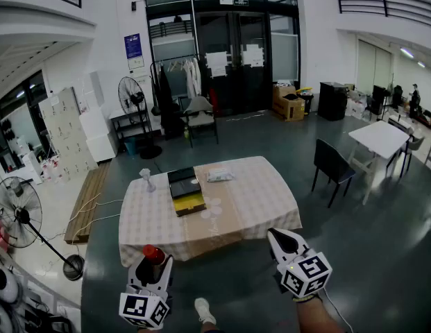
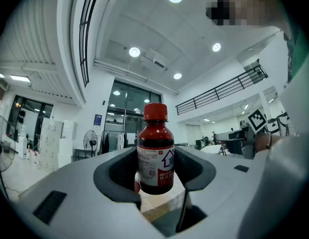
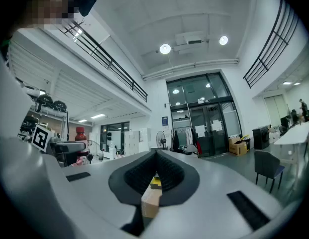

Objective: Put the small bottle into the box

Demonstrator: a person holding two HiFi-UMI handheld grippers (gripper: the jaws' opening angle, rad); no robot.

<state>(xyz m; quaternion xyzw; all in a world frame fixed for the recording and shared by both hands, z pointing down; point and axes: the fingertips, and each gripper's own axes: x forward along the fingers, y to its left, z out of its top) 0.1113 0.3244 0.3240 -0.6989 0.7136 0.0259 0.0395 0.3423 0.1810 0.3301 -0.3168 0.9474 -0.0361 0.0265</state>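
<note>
A small dark-red bottle (image 2: 155, 156) with a red cap and a white label stands upright between the jaws of my left gripper (image 2: 155, 169), which is shut on its lower body. In the head view the bottle's cap (image 1: 153, 254) shows above the left gripper (image 1: 152, 268) at the bottom left, in the air short of the table. The box (image 1: 184, 191), black with its lid open and a yellow inside, lies on the checked tablecloth (image 1: 257, 200) near the middle. My right gripper (image 1: 282, 240) hangs at the bottom right, shut and empty (image 3: 154, 156).
A white packet (image 1: 220, 176) and a small pale object (image 1: 146, 179) lie on the table. A floor fan (image 1: 17, 217) stands at the left. At the right are a dark chair (image 1: 331, 165) and a white table (image 1: 379, 139). A person's shoe (image 1: 204, 311) shows below.
</note>
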